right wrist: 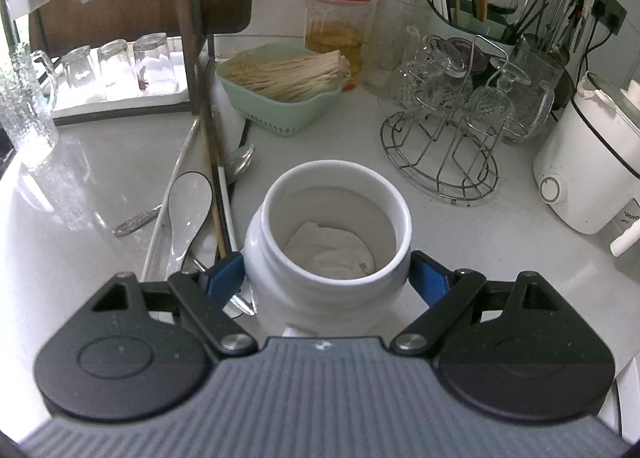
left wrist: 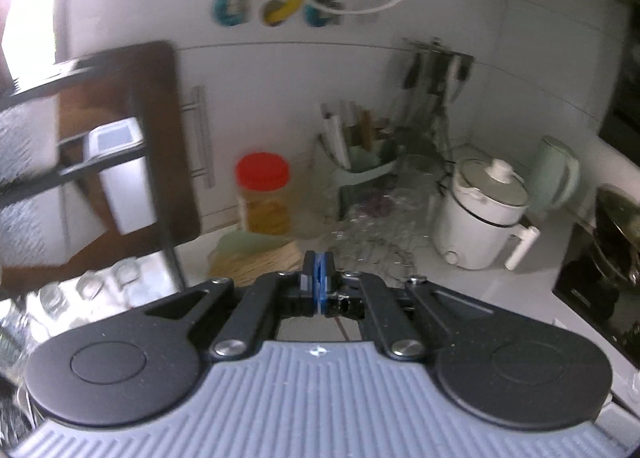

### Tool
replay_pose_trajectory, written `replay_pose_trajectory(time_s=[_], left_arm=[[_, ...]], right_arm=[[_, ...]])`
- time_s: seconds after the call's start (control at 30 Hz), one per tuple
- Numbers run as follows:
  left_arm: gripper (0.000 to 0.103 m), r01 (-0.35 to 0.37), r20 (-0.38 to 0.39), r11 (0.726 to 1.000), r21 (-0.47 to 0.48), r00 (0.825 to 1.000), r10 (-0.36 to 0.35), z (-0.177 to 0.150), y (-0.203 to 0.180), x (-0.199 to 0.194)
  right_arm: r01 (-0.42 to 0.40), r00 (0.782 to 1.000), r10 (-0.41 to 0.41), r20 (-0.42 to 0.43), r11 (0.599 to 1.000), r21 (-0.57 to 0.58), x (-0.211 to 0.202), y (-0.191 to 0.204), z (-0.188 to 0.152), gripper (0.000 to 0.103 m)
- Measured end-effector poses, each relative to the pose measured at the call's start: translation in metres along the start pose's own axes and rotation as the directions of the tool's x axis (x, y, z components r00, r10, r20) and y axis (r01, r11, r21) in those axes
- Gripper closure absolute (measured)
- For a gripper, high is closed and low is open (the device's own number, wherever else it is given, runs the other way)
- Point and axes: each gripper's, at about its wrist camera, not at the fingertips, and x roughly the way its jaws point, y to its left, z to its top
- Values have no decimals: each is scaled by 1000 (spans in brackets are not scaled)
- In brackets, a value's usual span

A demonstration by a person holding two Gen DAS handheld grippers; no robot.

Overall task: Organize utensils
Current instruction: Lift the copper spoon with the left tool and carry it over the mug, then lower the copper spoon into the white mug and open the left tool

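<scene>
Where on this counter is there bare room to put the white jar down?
Bare counter lies between the white ceramic jar, the wire glass rack and the white cooker. Left of the jar it is crowded with loose spoons and chopsticks; the green basket fills the space behind.

Window glare upper left — blur, fisheye bending
</scene>
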Motion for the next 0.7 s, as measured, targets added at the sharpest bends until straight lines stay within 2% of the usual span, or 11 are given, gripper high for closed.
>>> replay_pose_trajectory(time_s=[0.23,0.33,0.47,0.6,0.7], left_arm=[[102,71,13,993,94,997,-73,1,-36,17],[102,93,-18,987,131,996,-92,-3,-43,31],[102,114,-98,980,166,990,-99,-5,-47,50],[102,150,-197,971,187,974,-113,-8,-47,69],[102,210,-294,964,166,943,-155,-10,-45,83]], right_arm=[[-9,1000,9,16,1000,3,-2,-2,-3,12],[-14,999,14,30,1000,7,-2,-3,-5,13],[-16,999,16,37,1000,16,-2,-3,-6,13],[-14,999,13,48,1000,26,-1,-3,-6,13],[-14,998,12,55,1000,28,-1,-3,-7,13]])
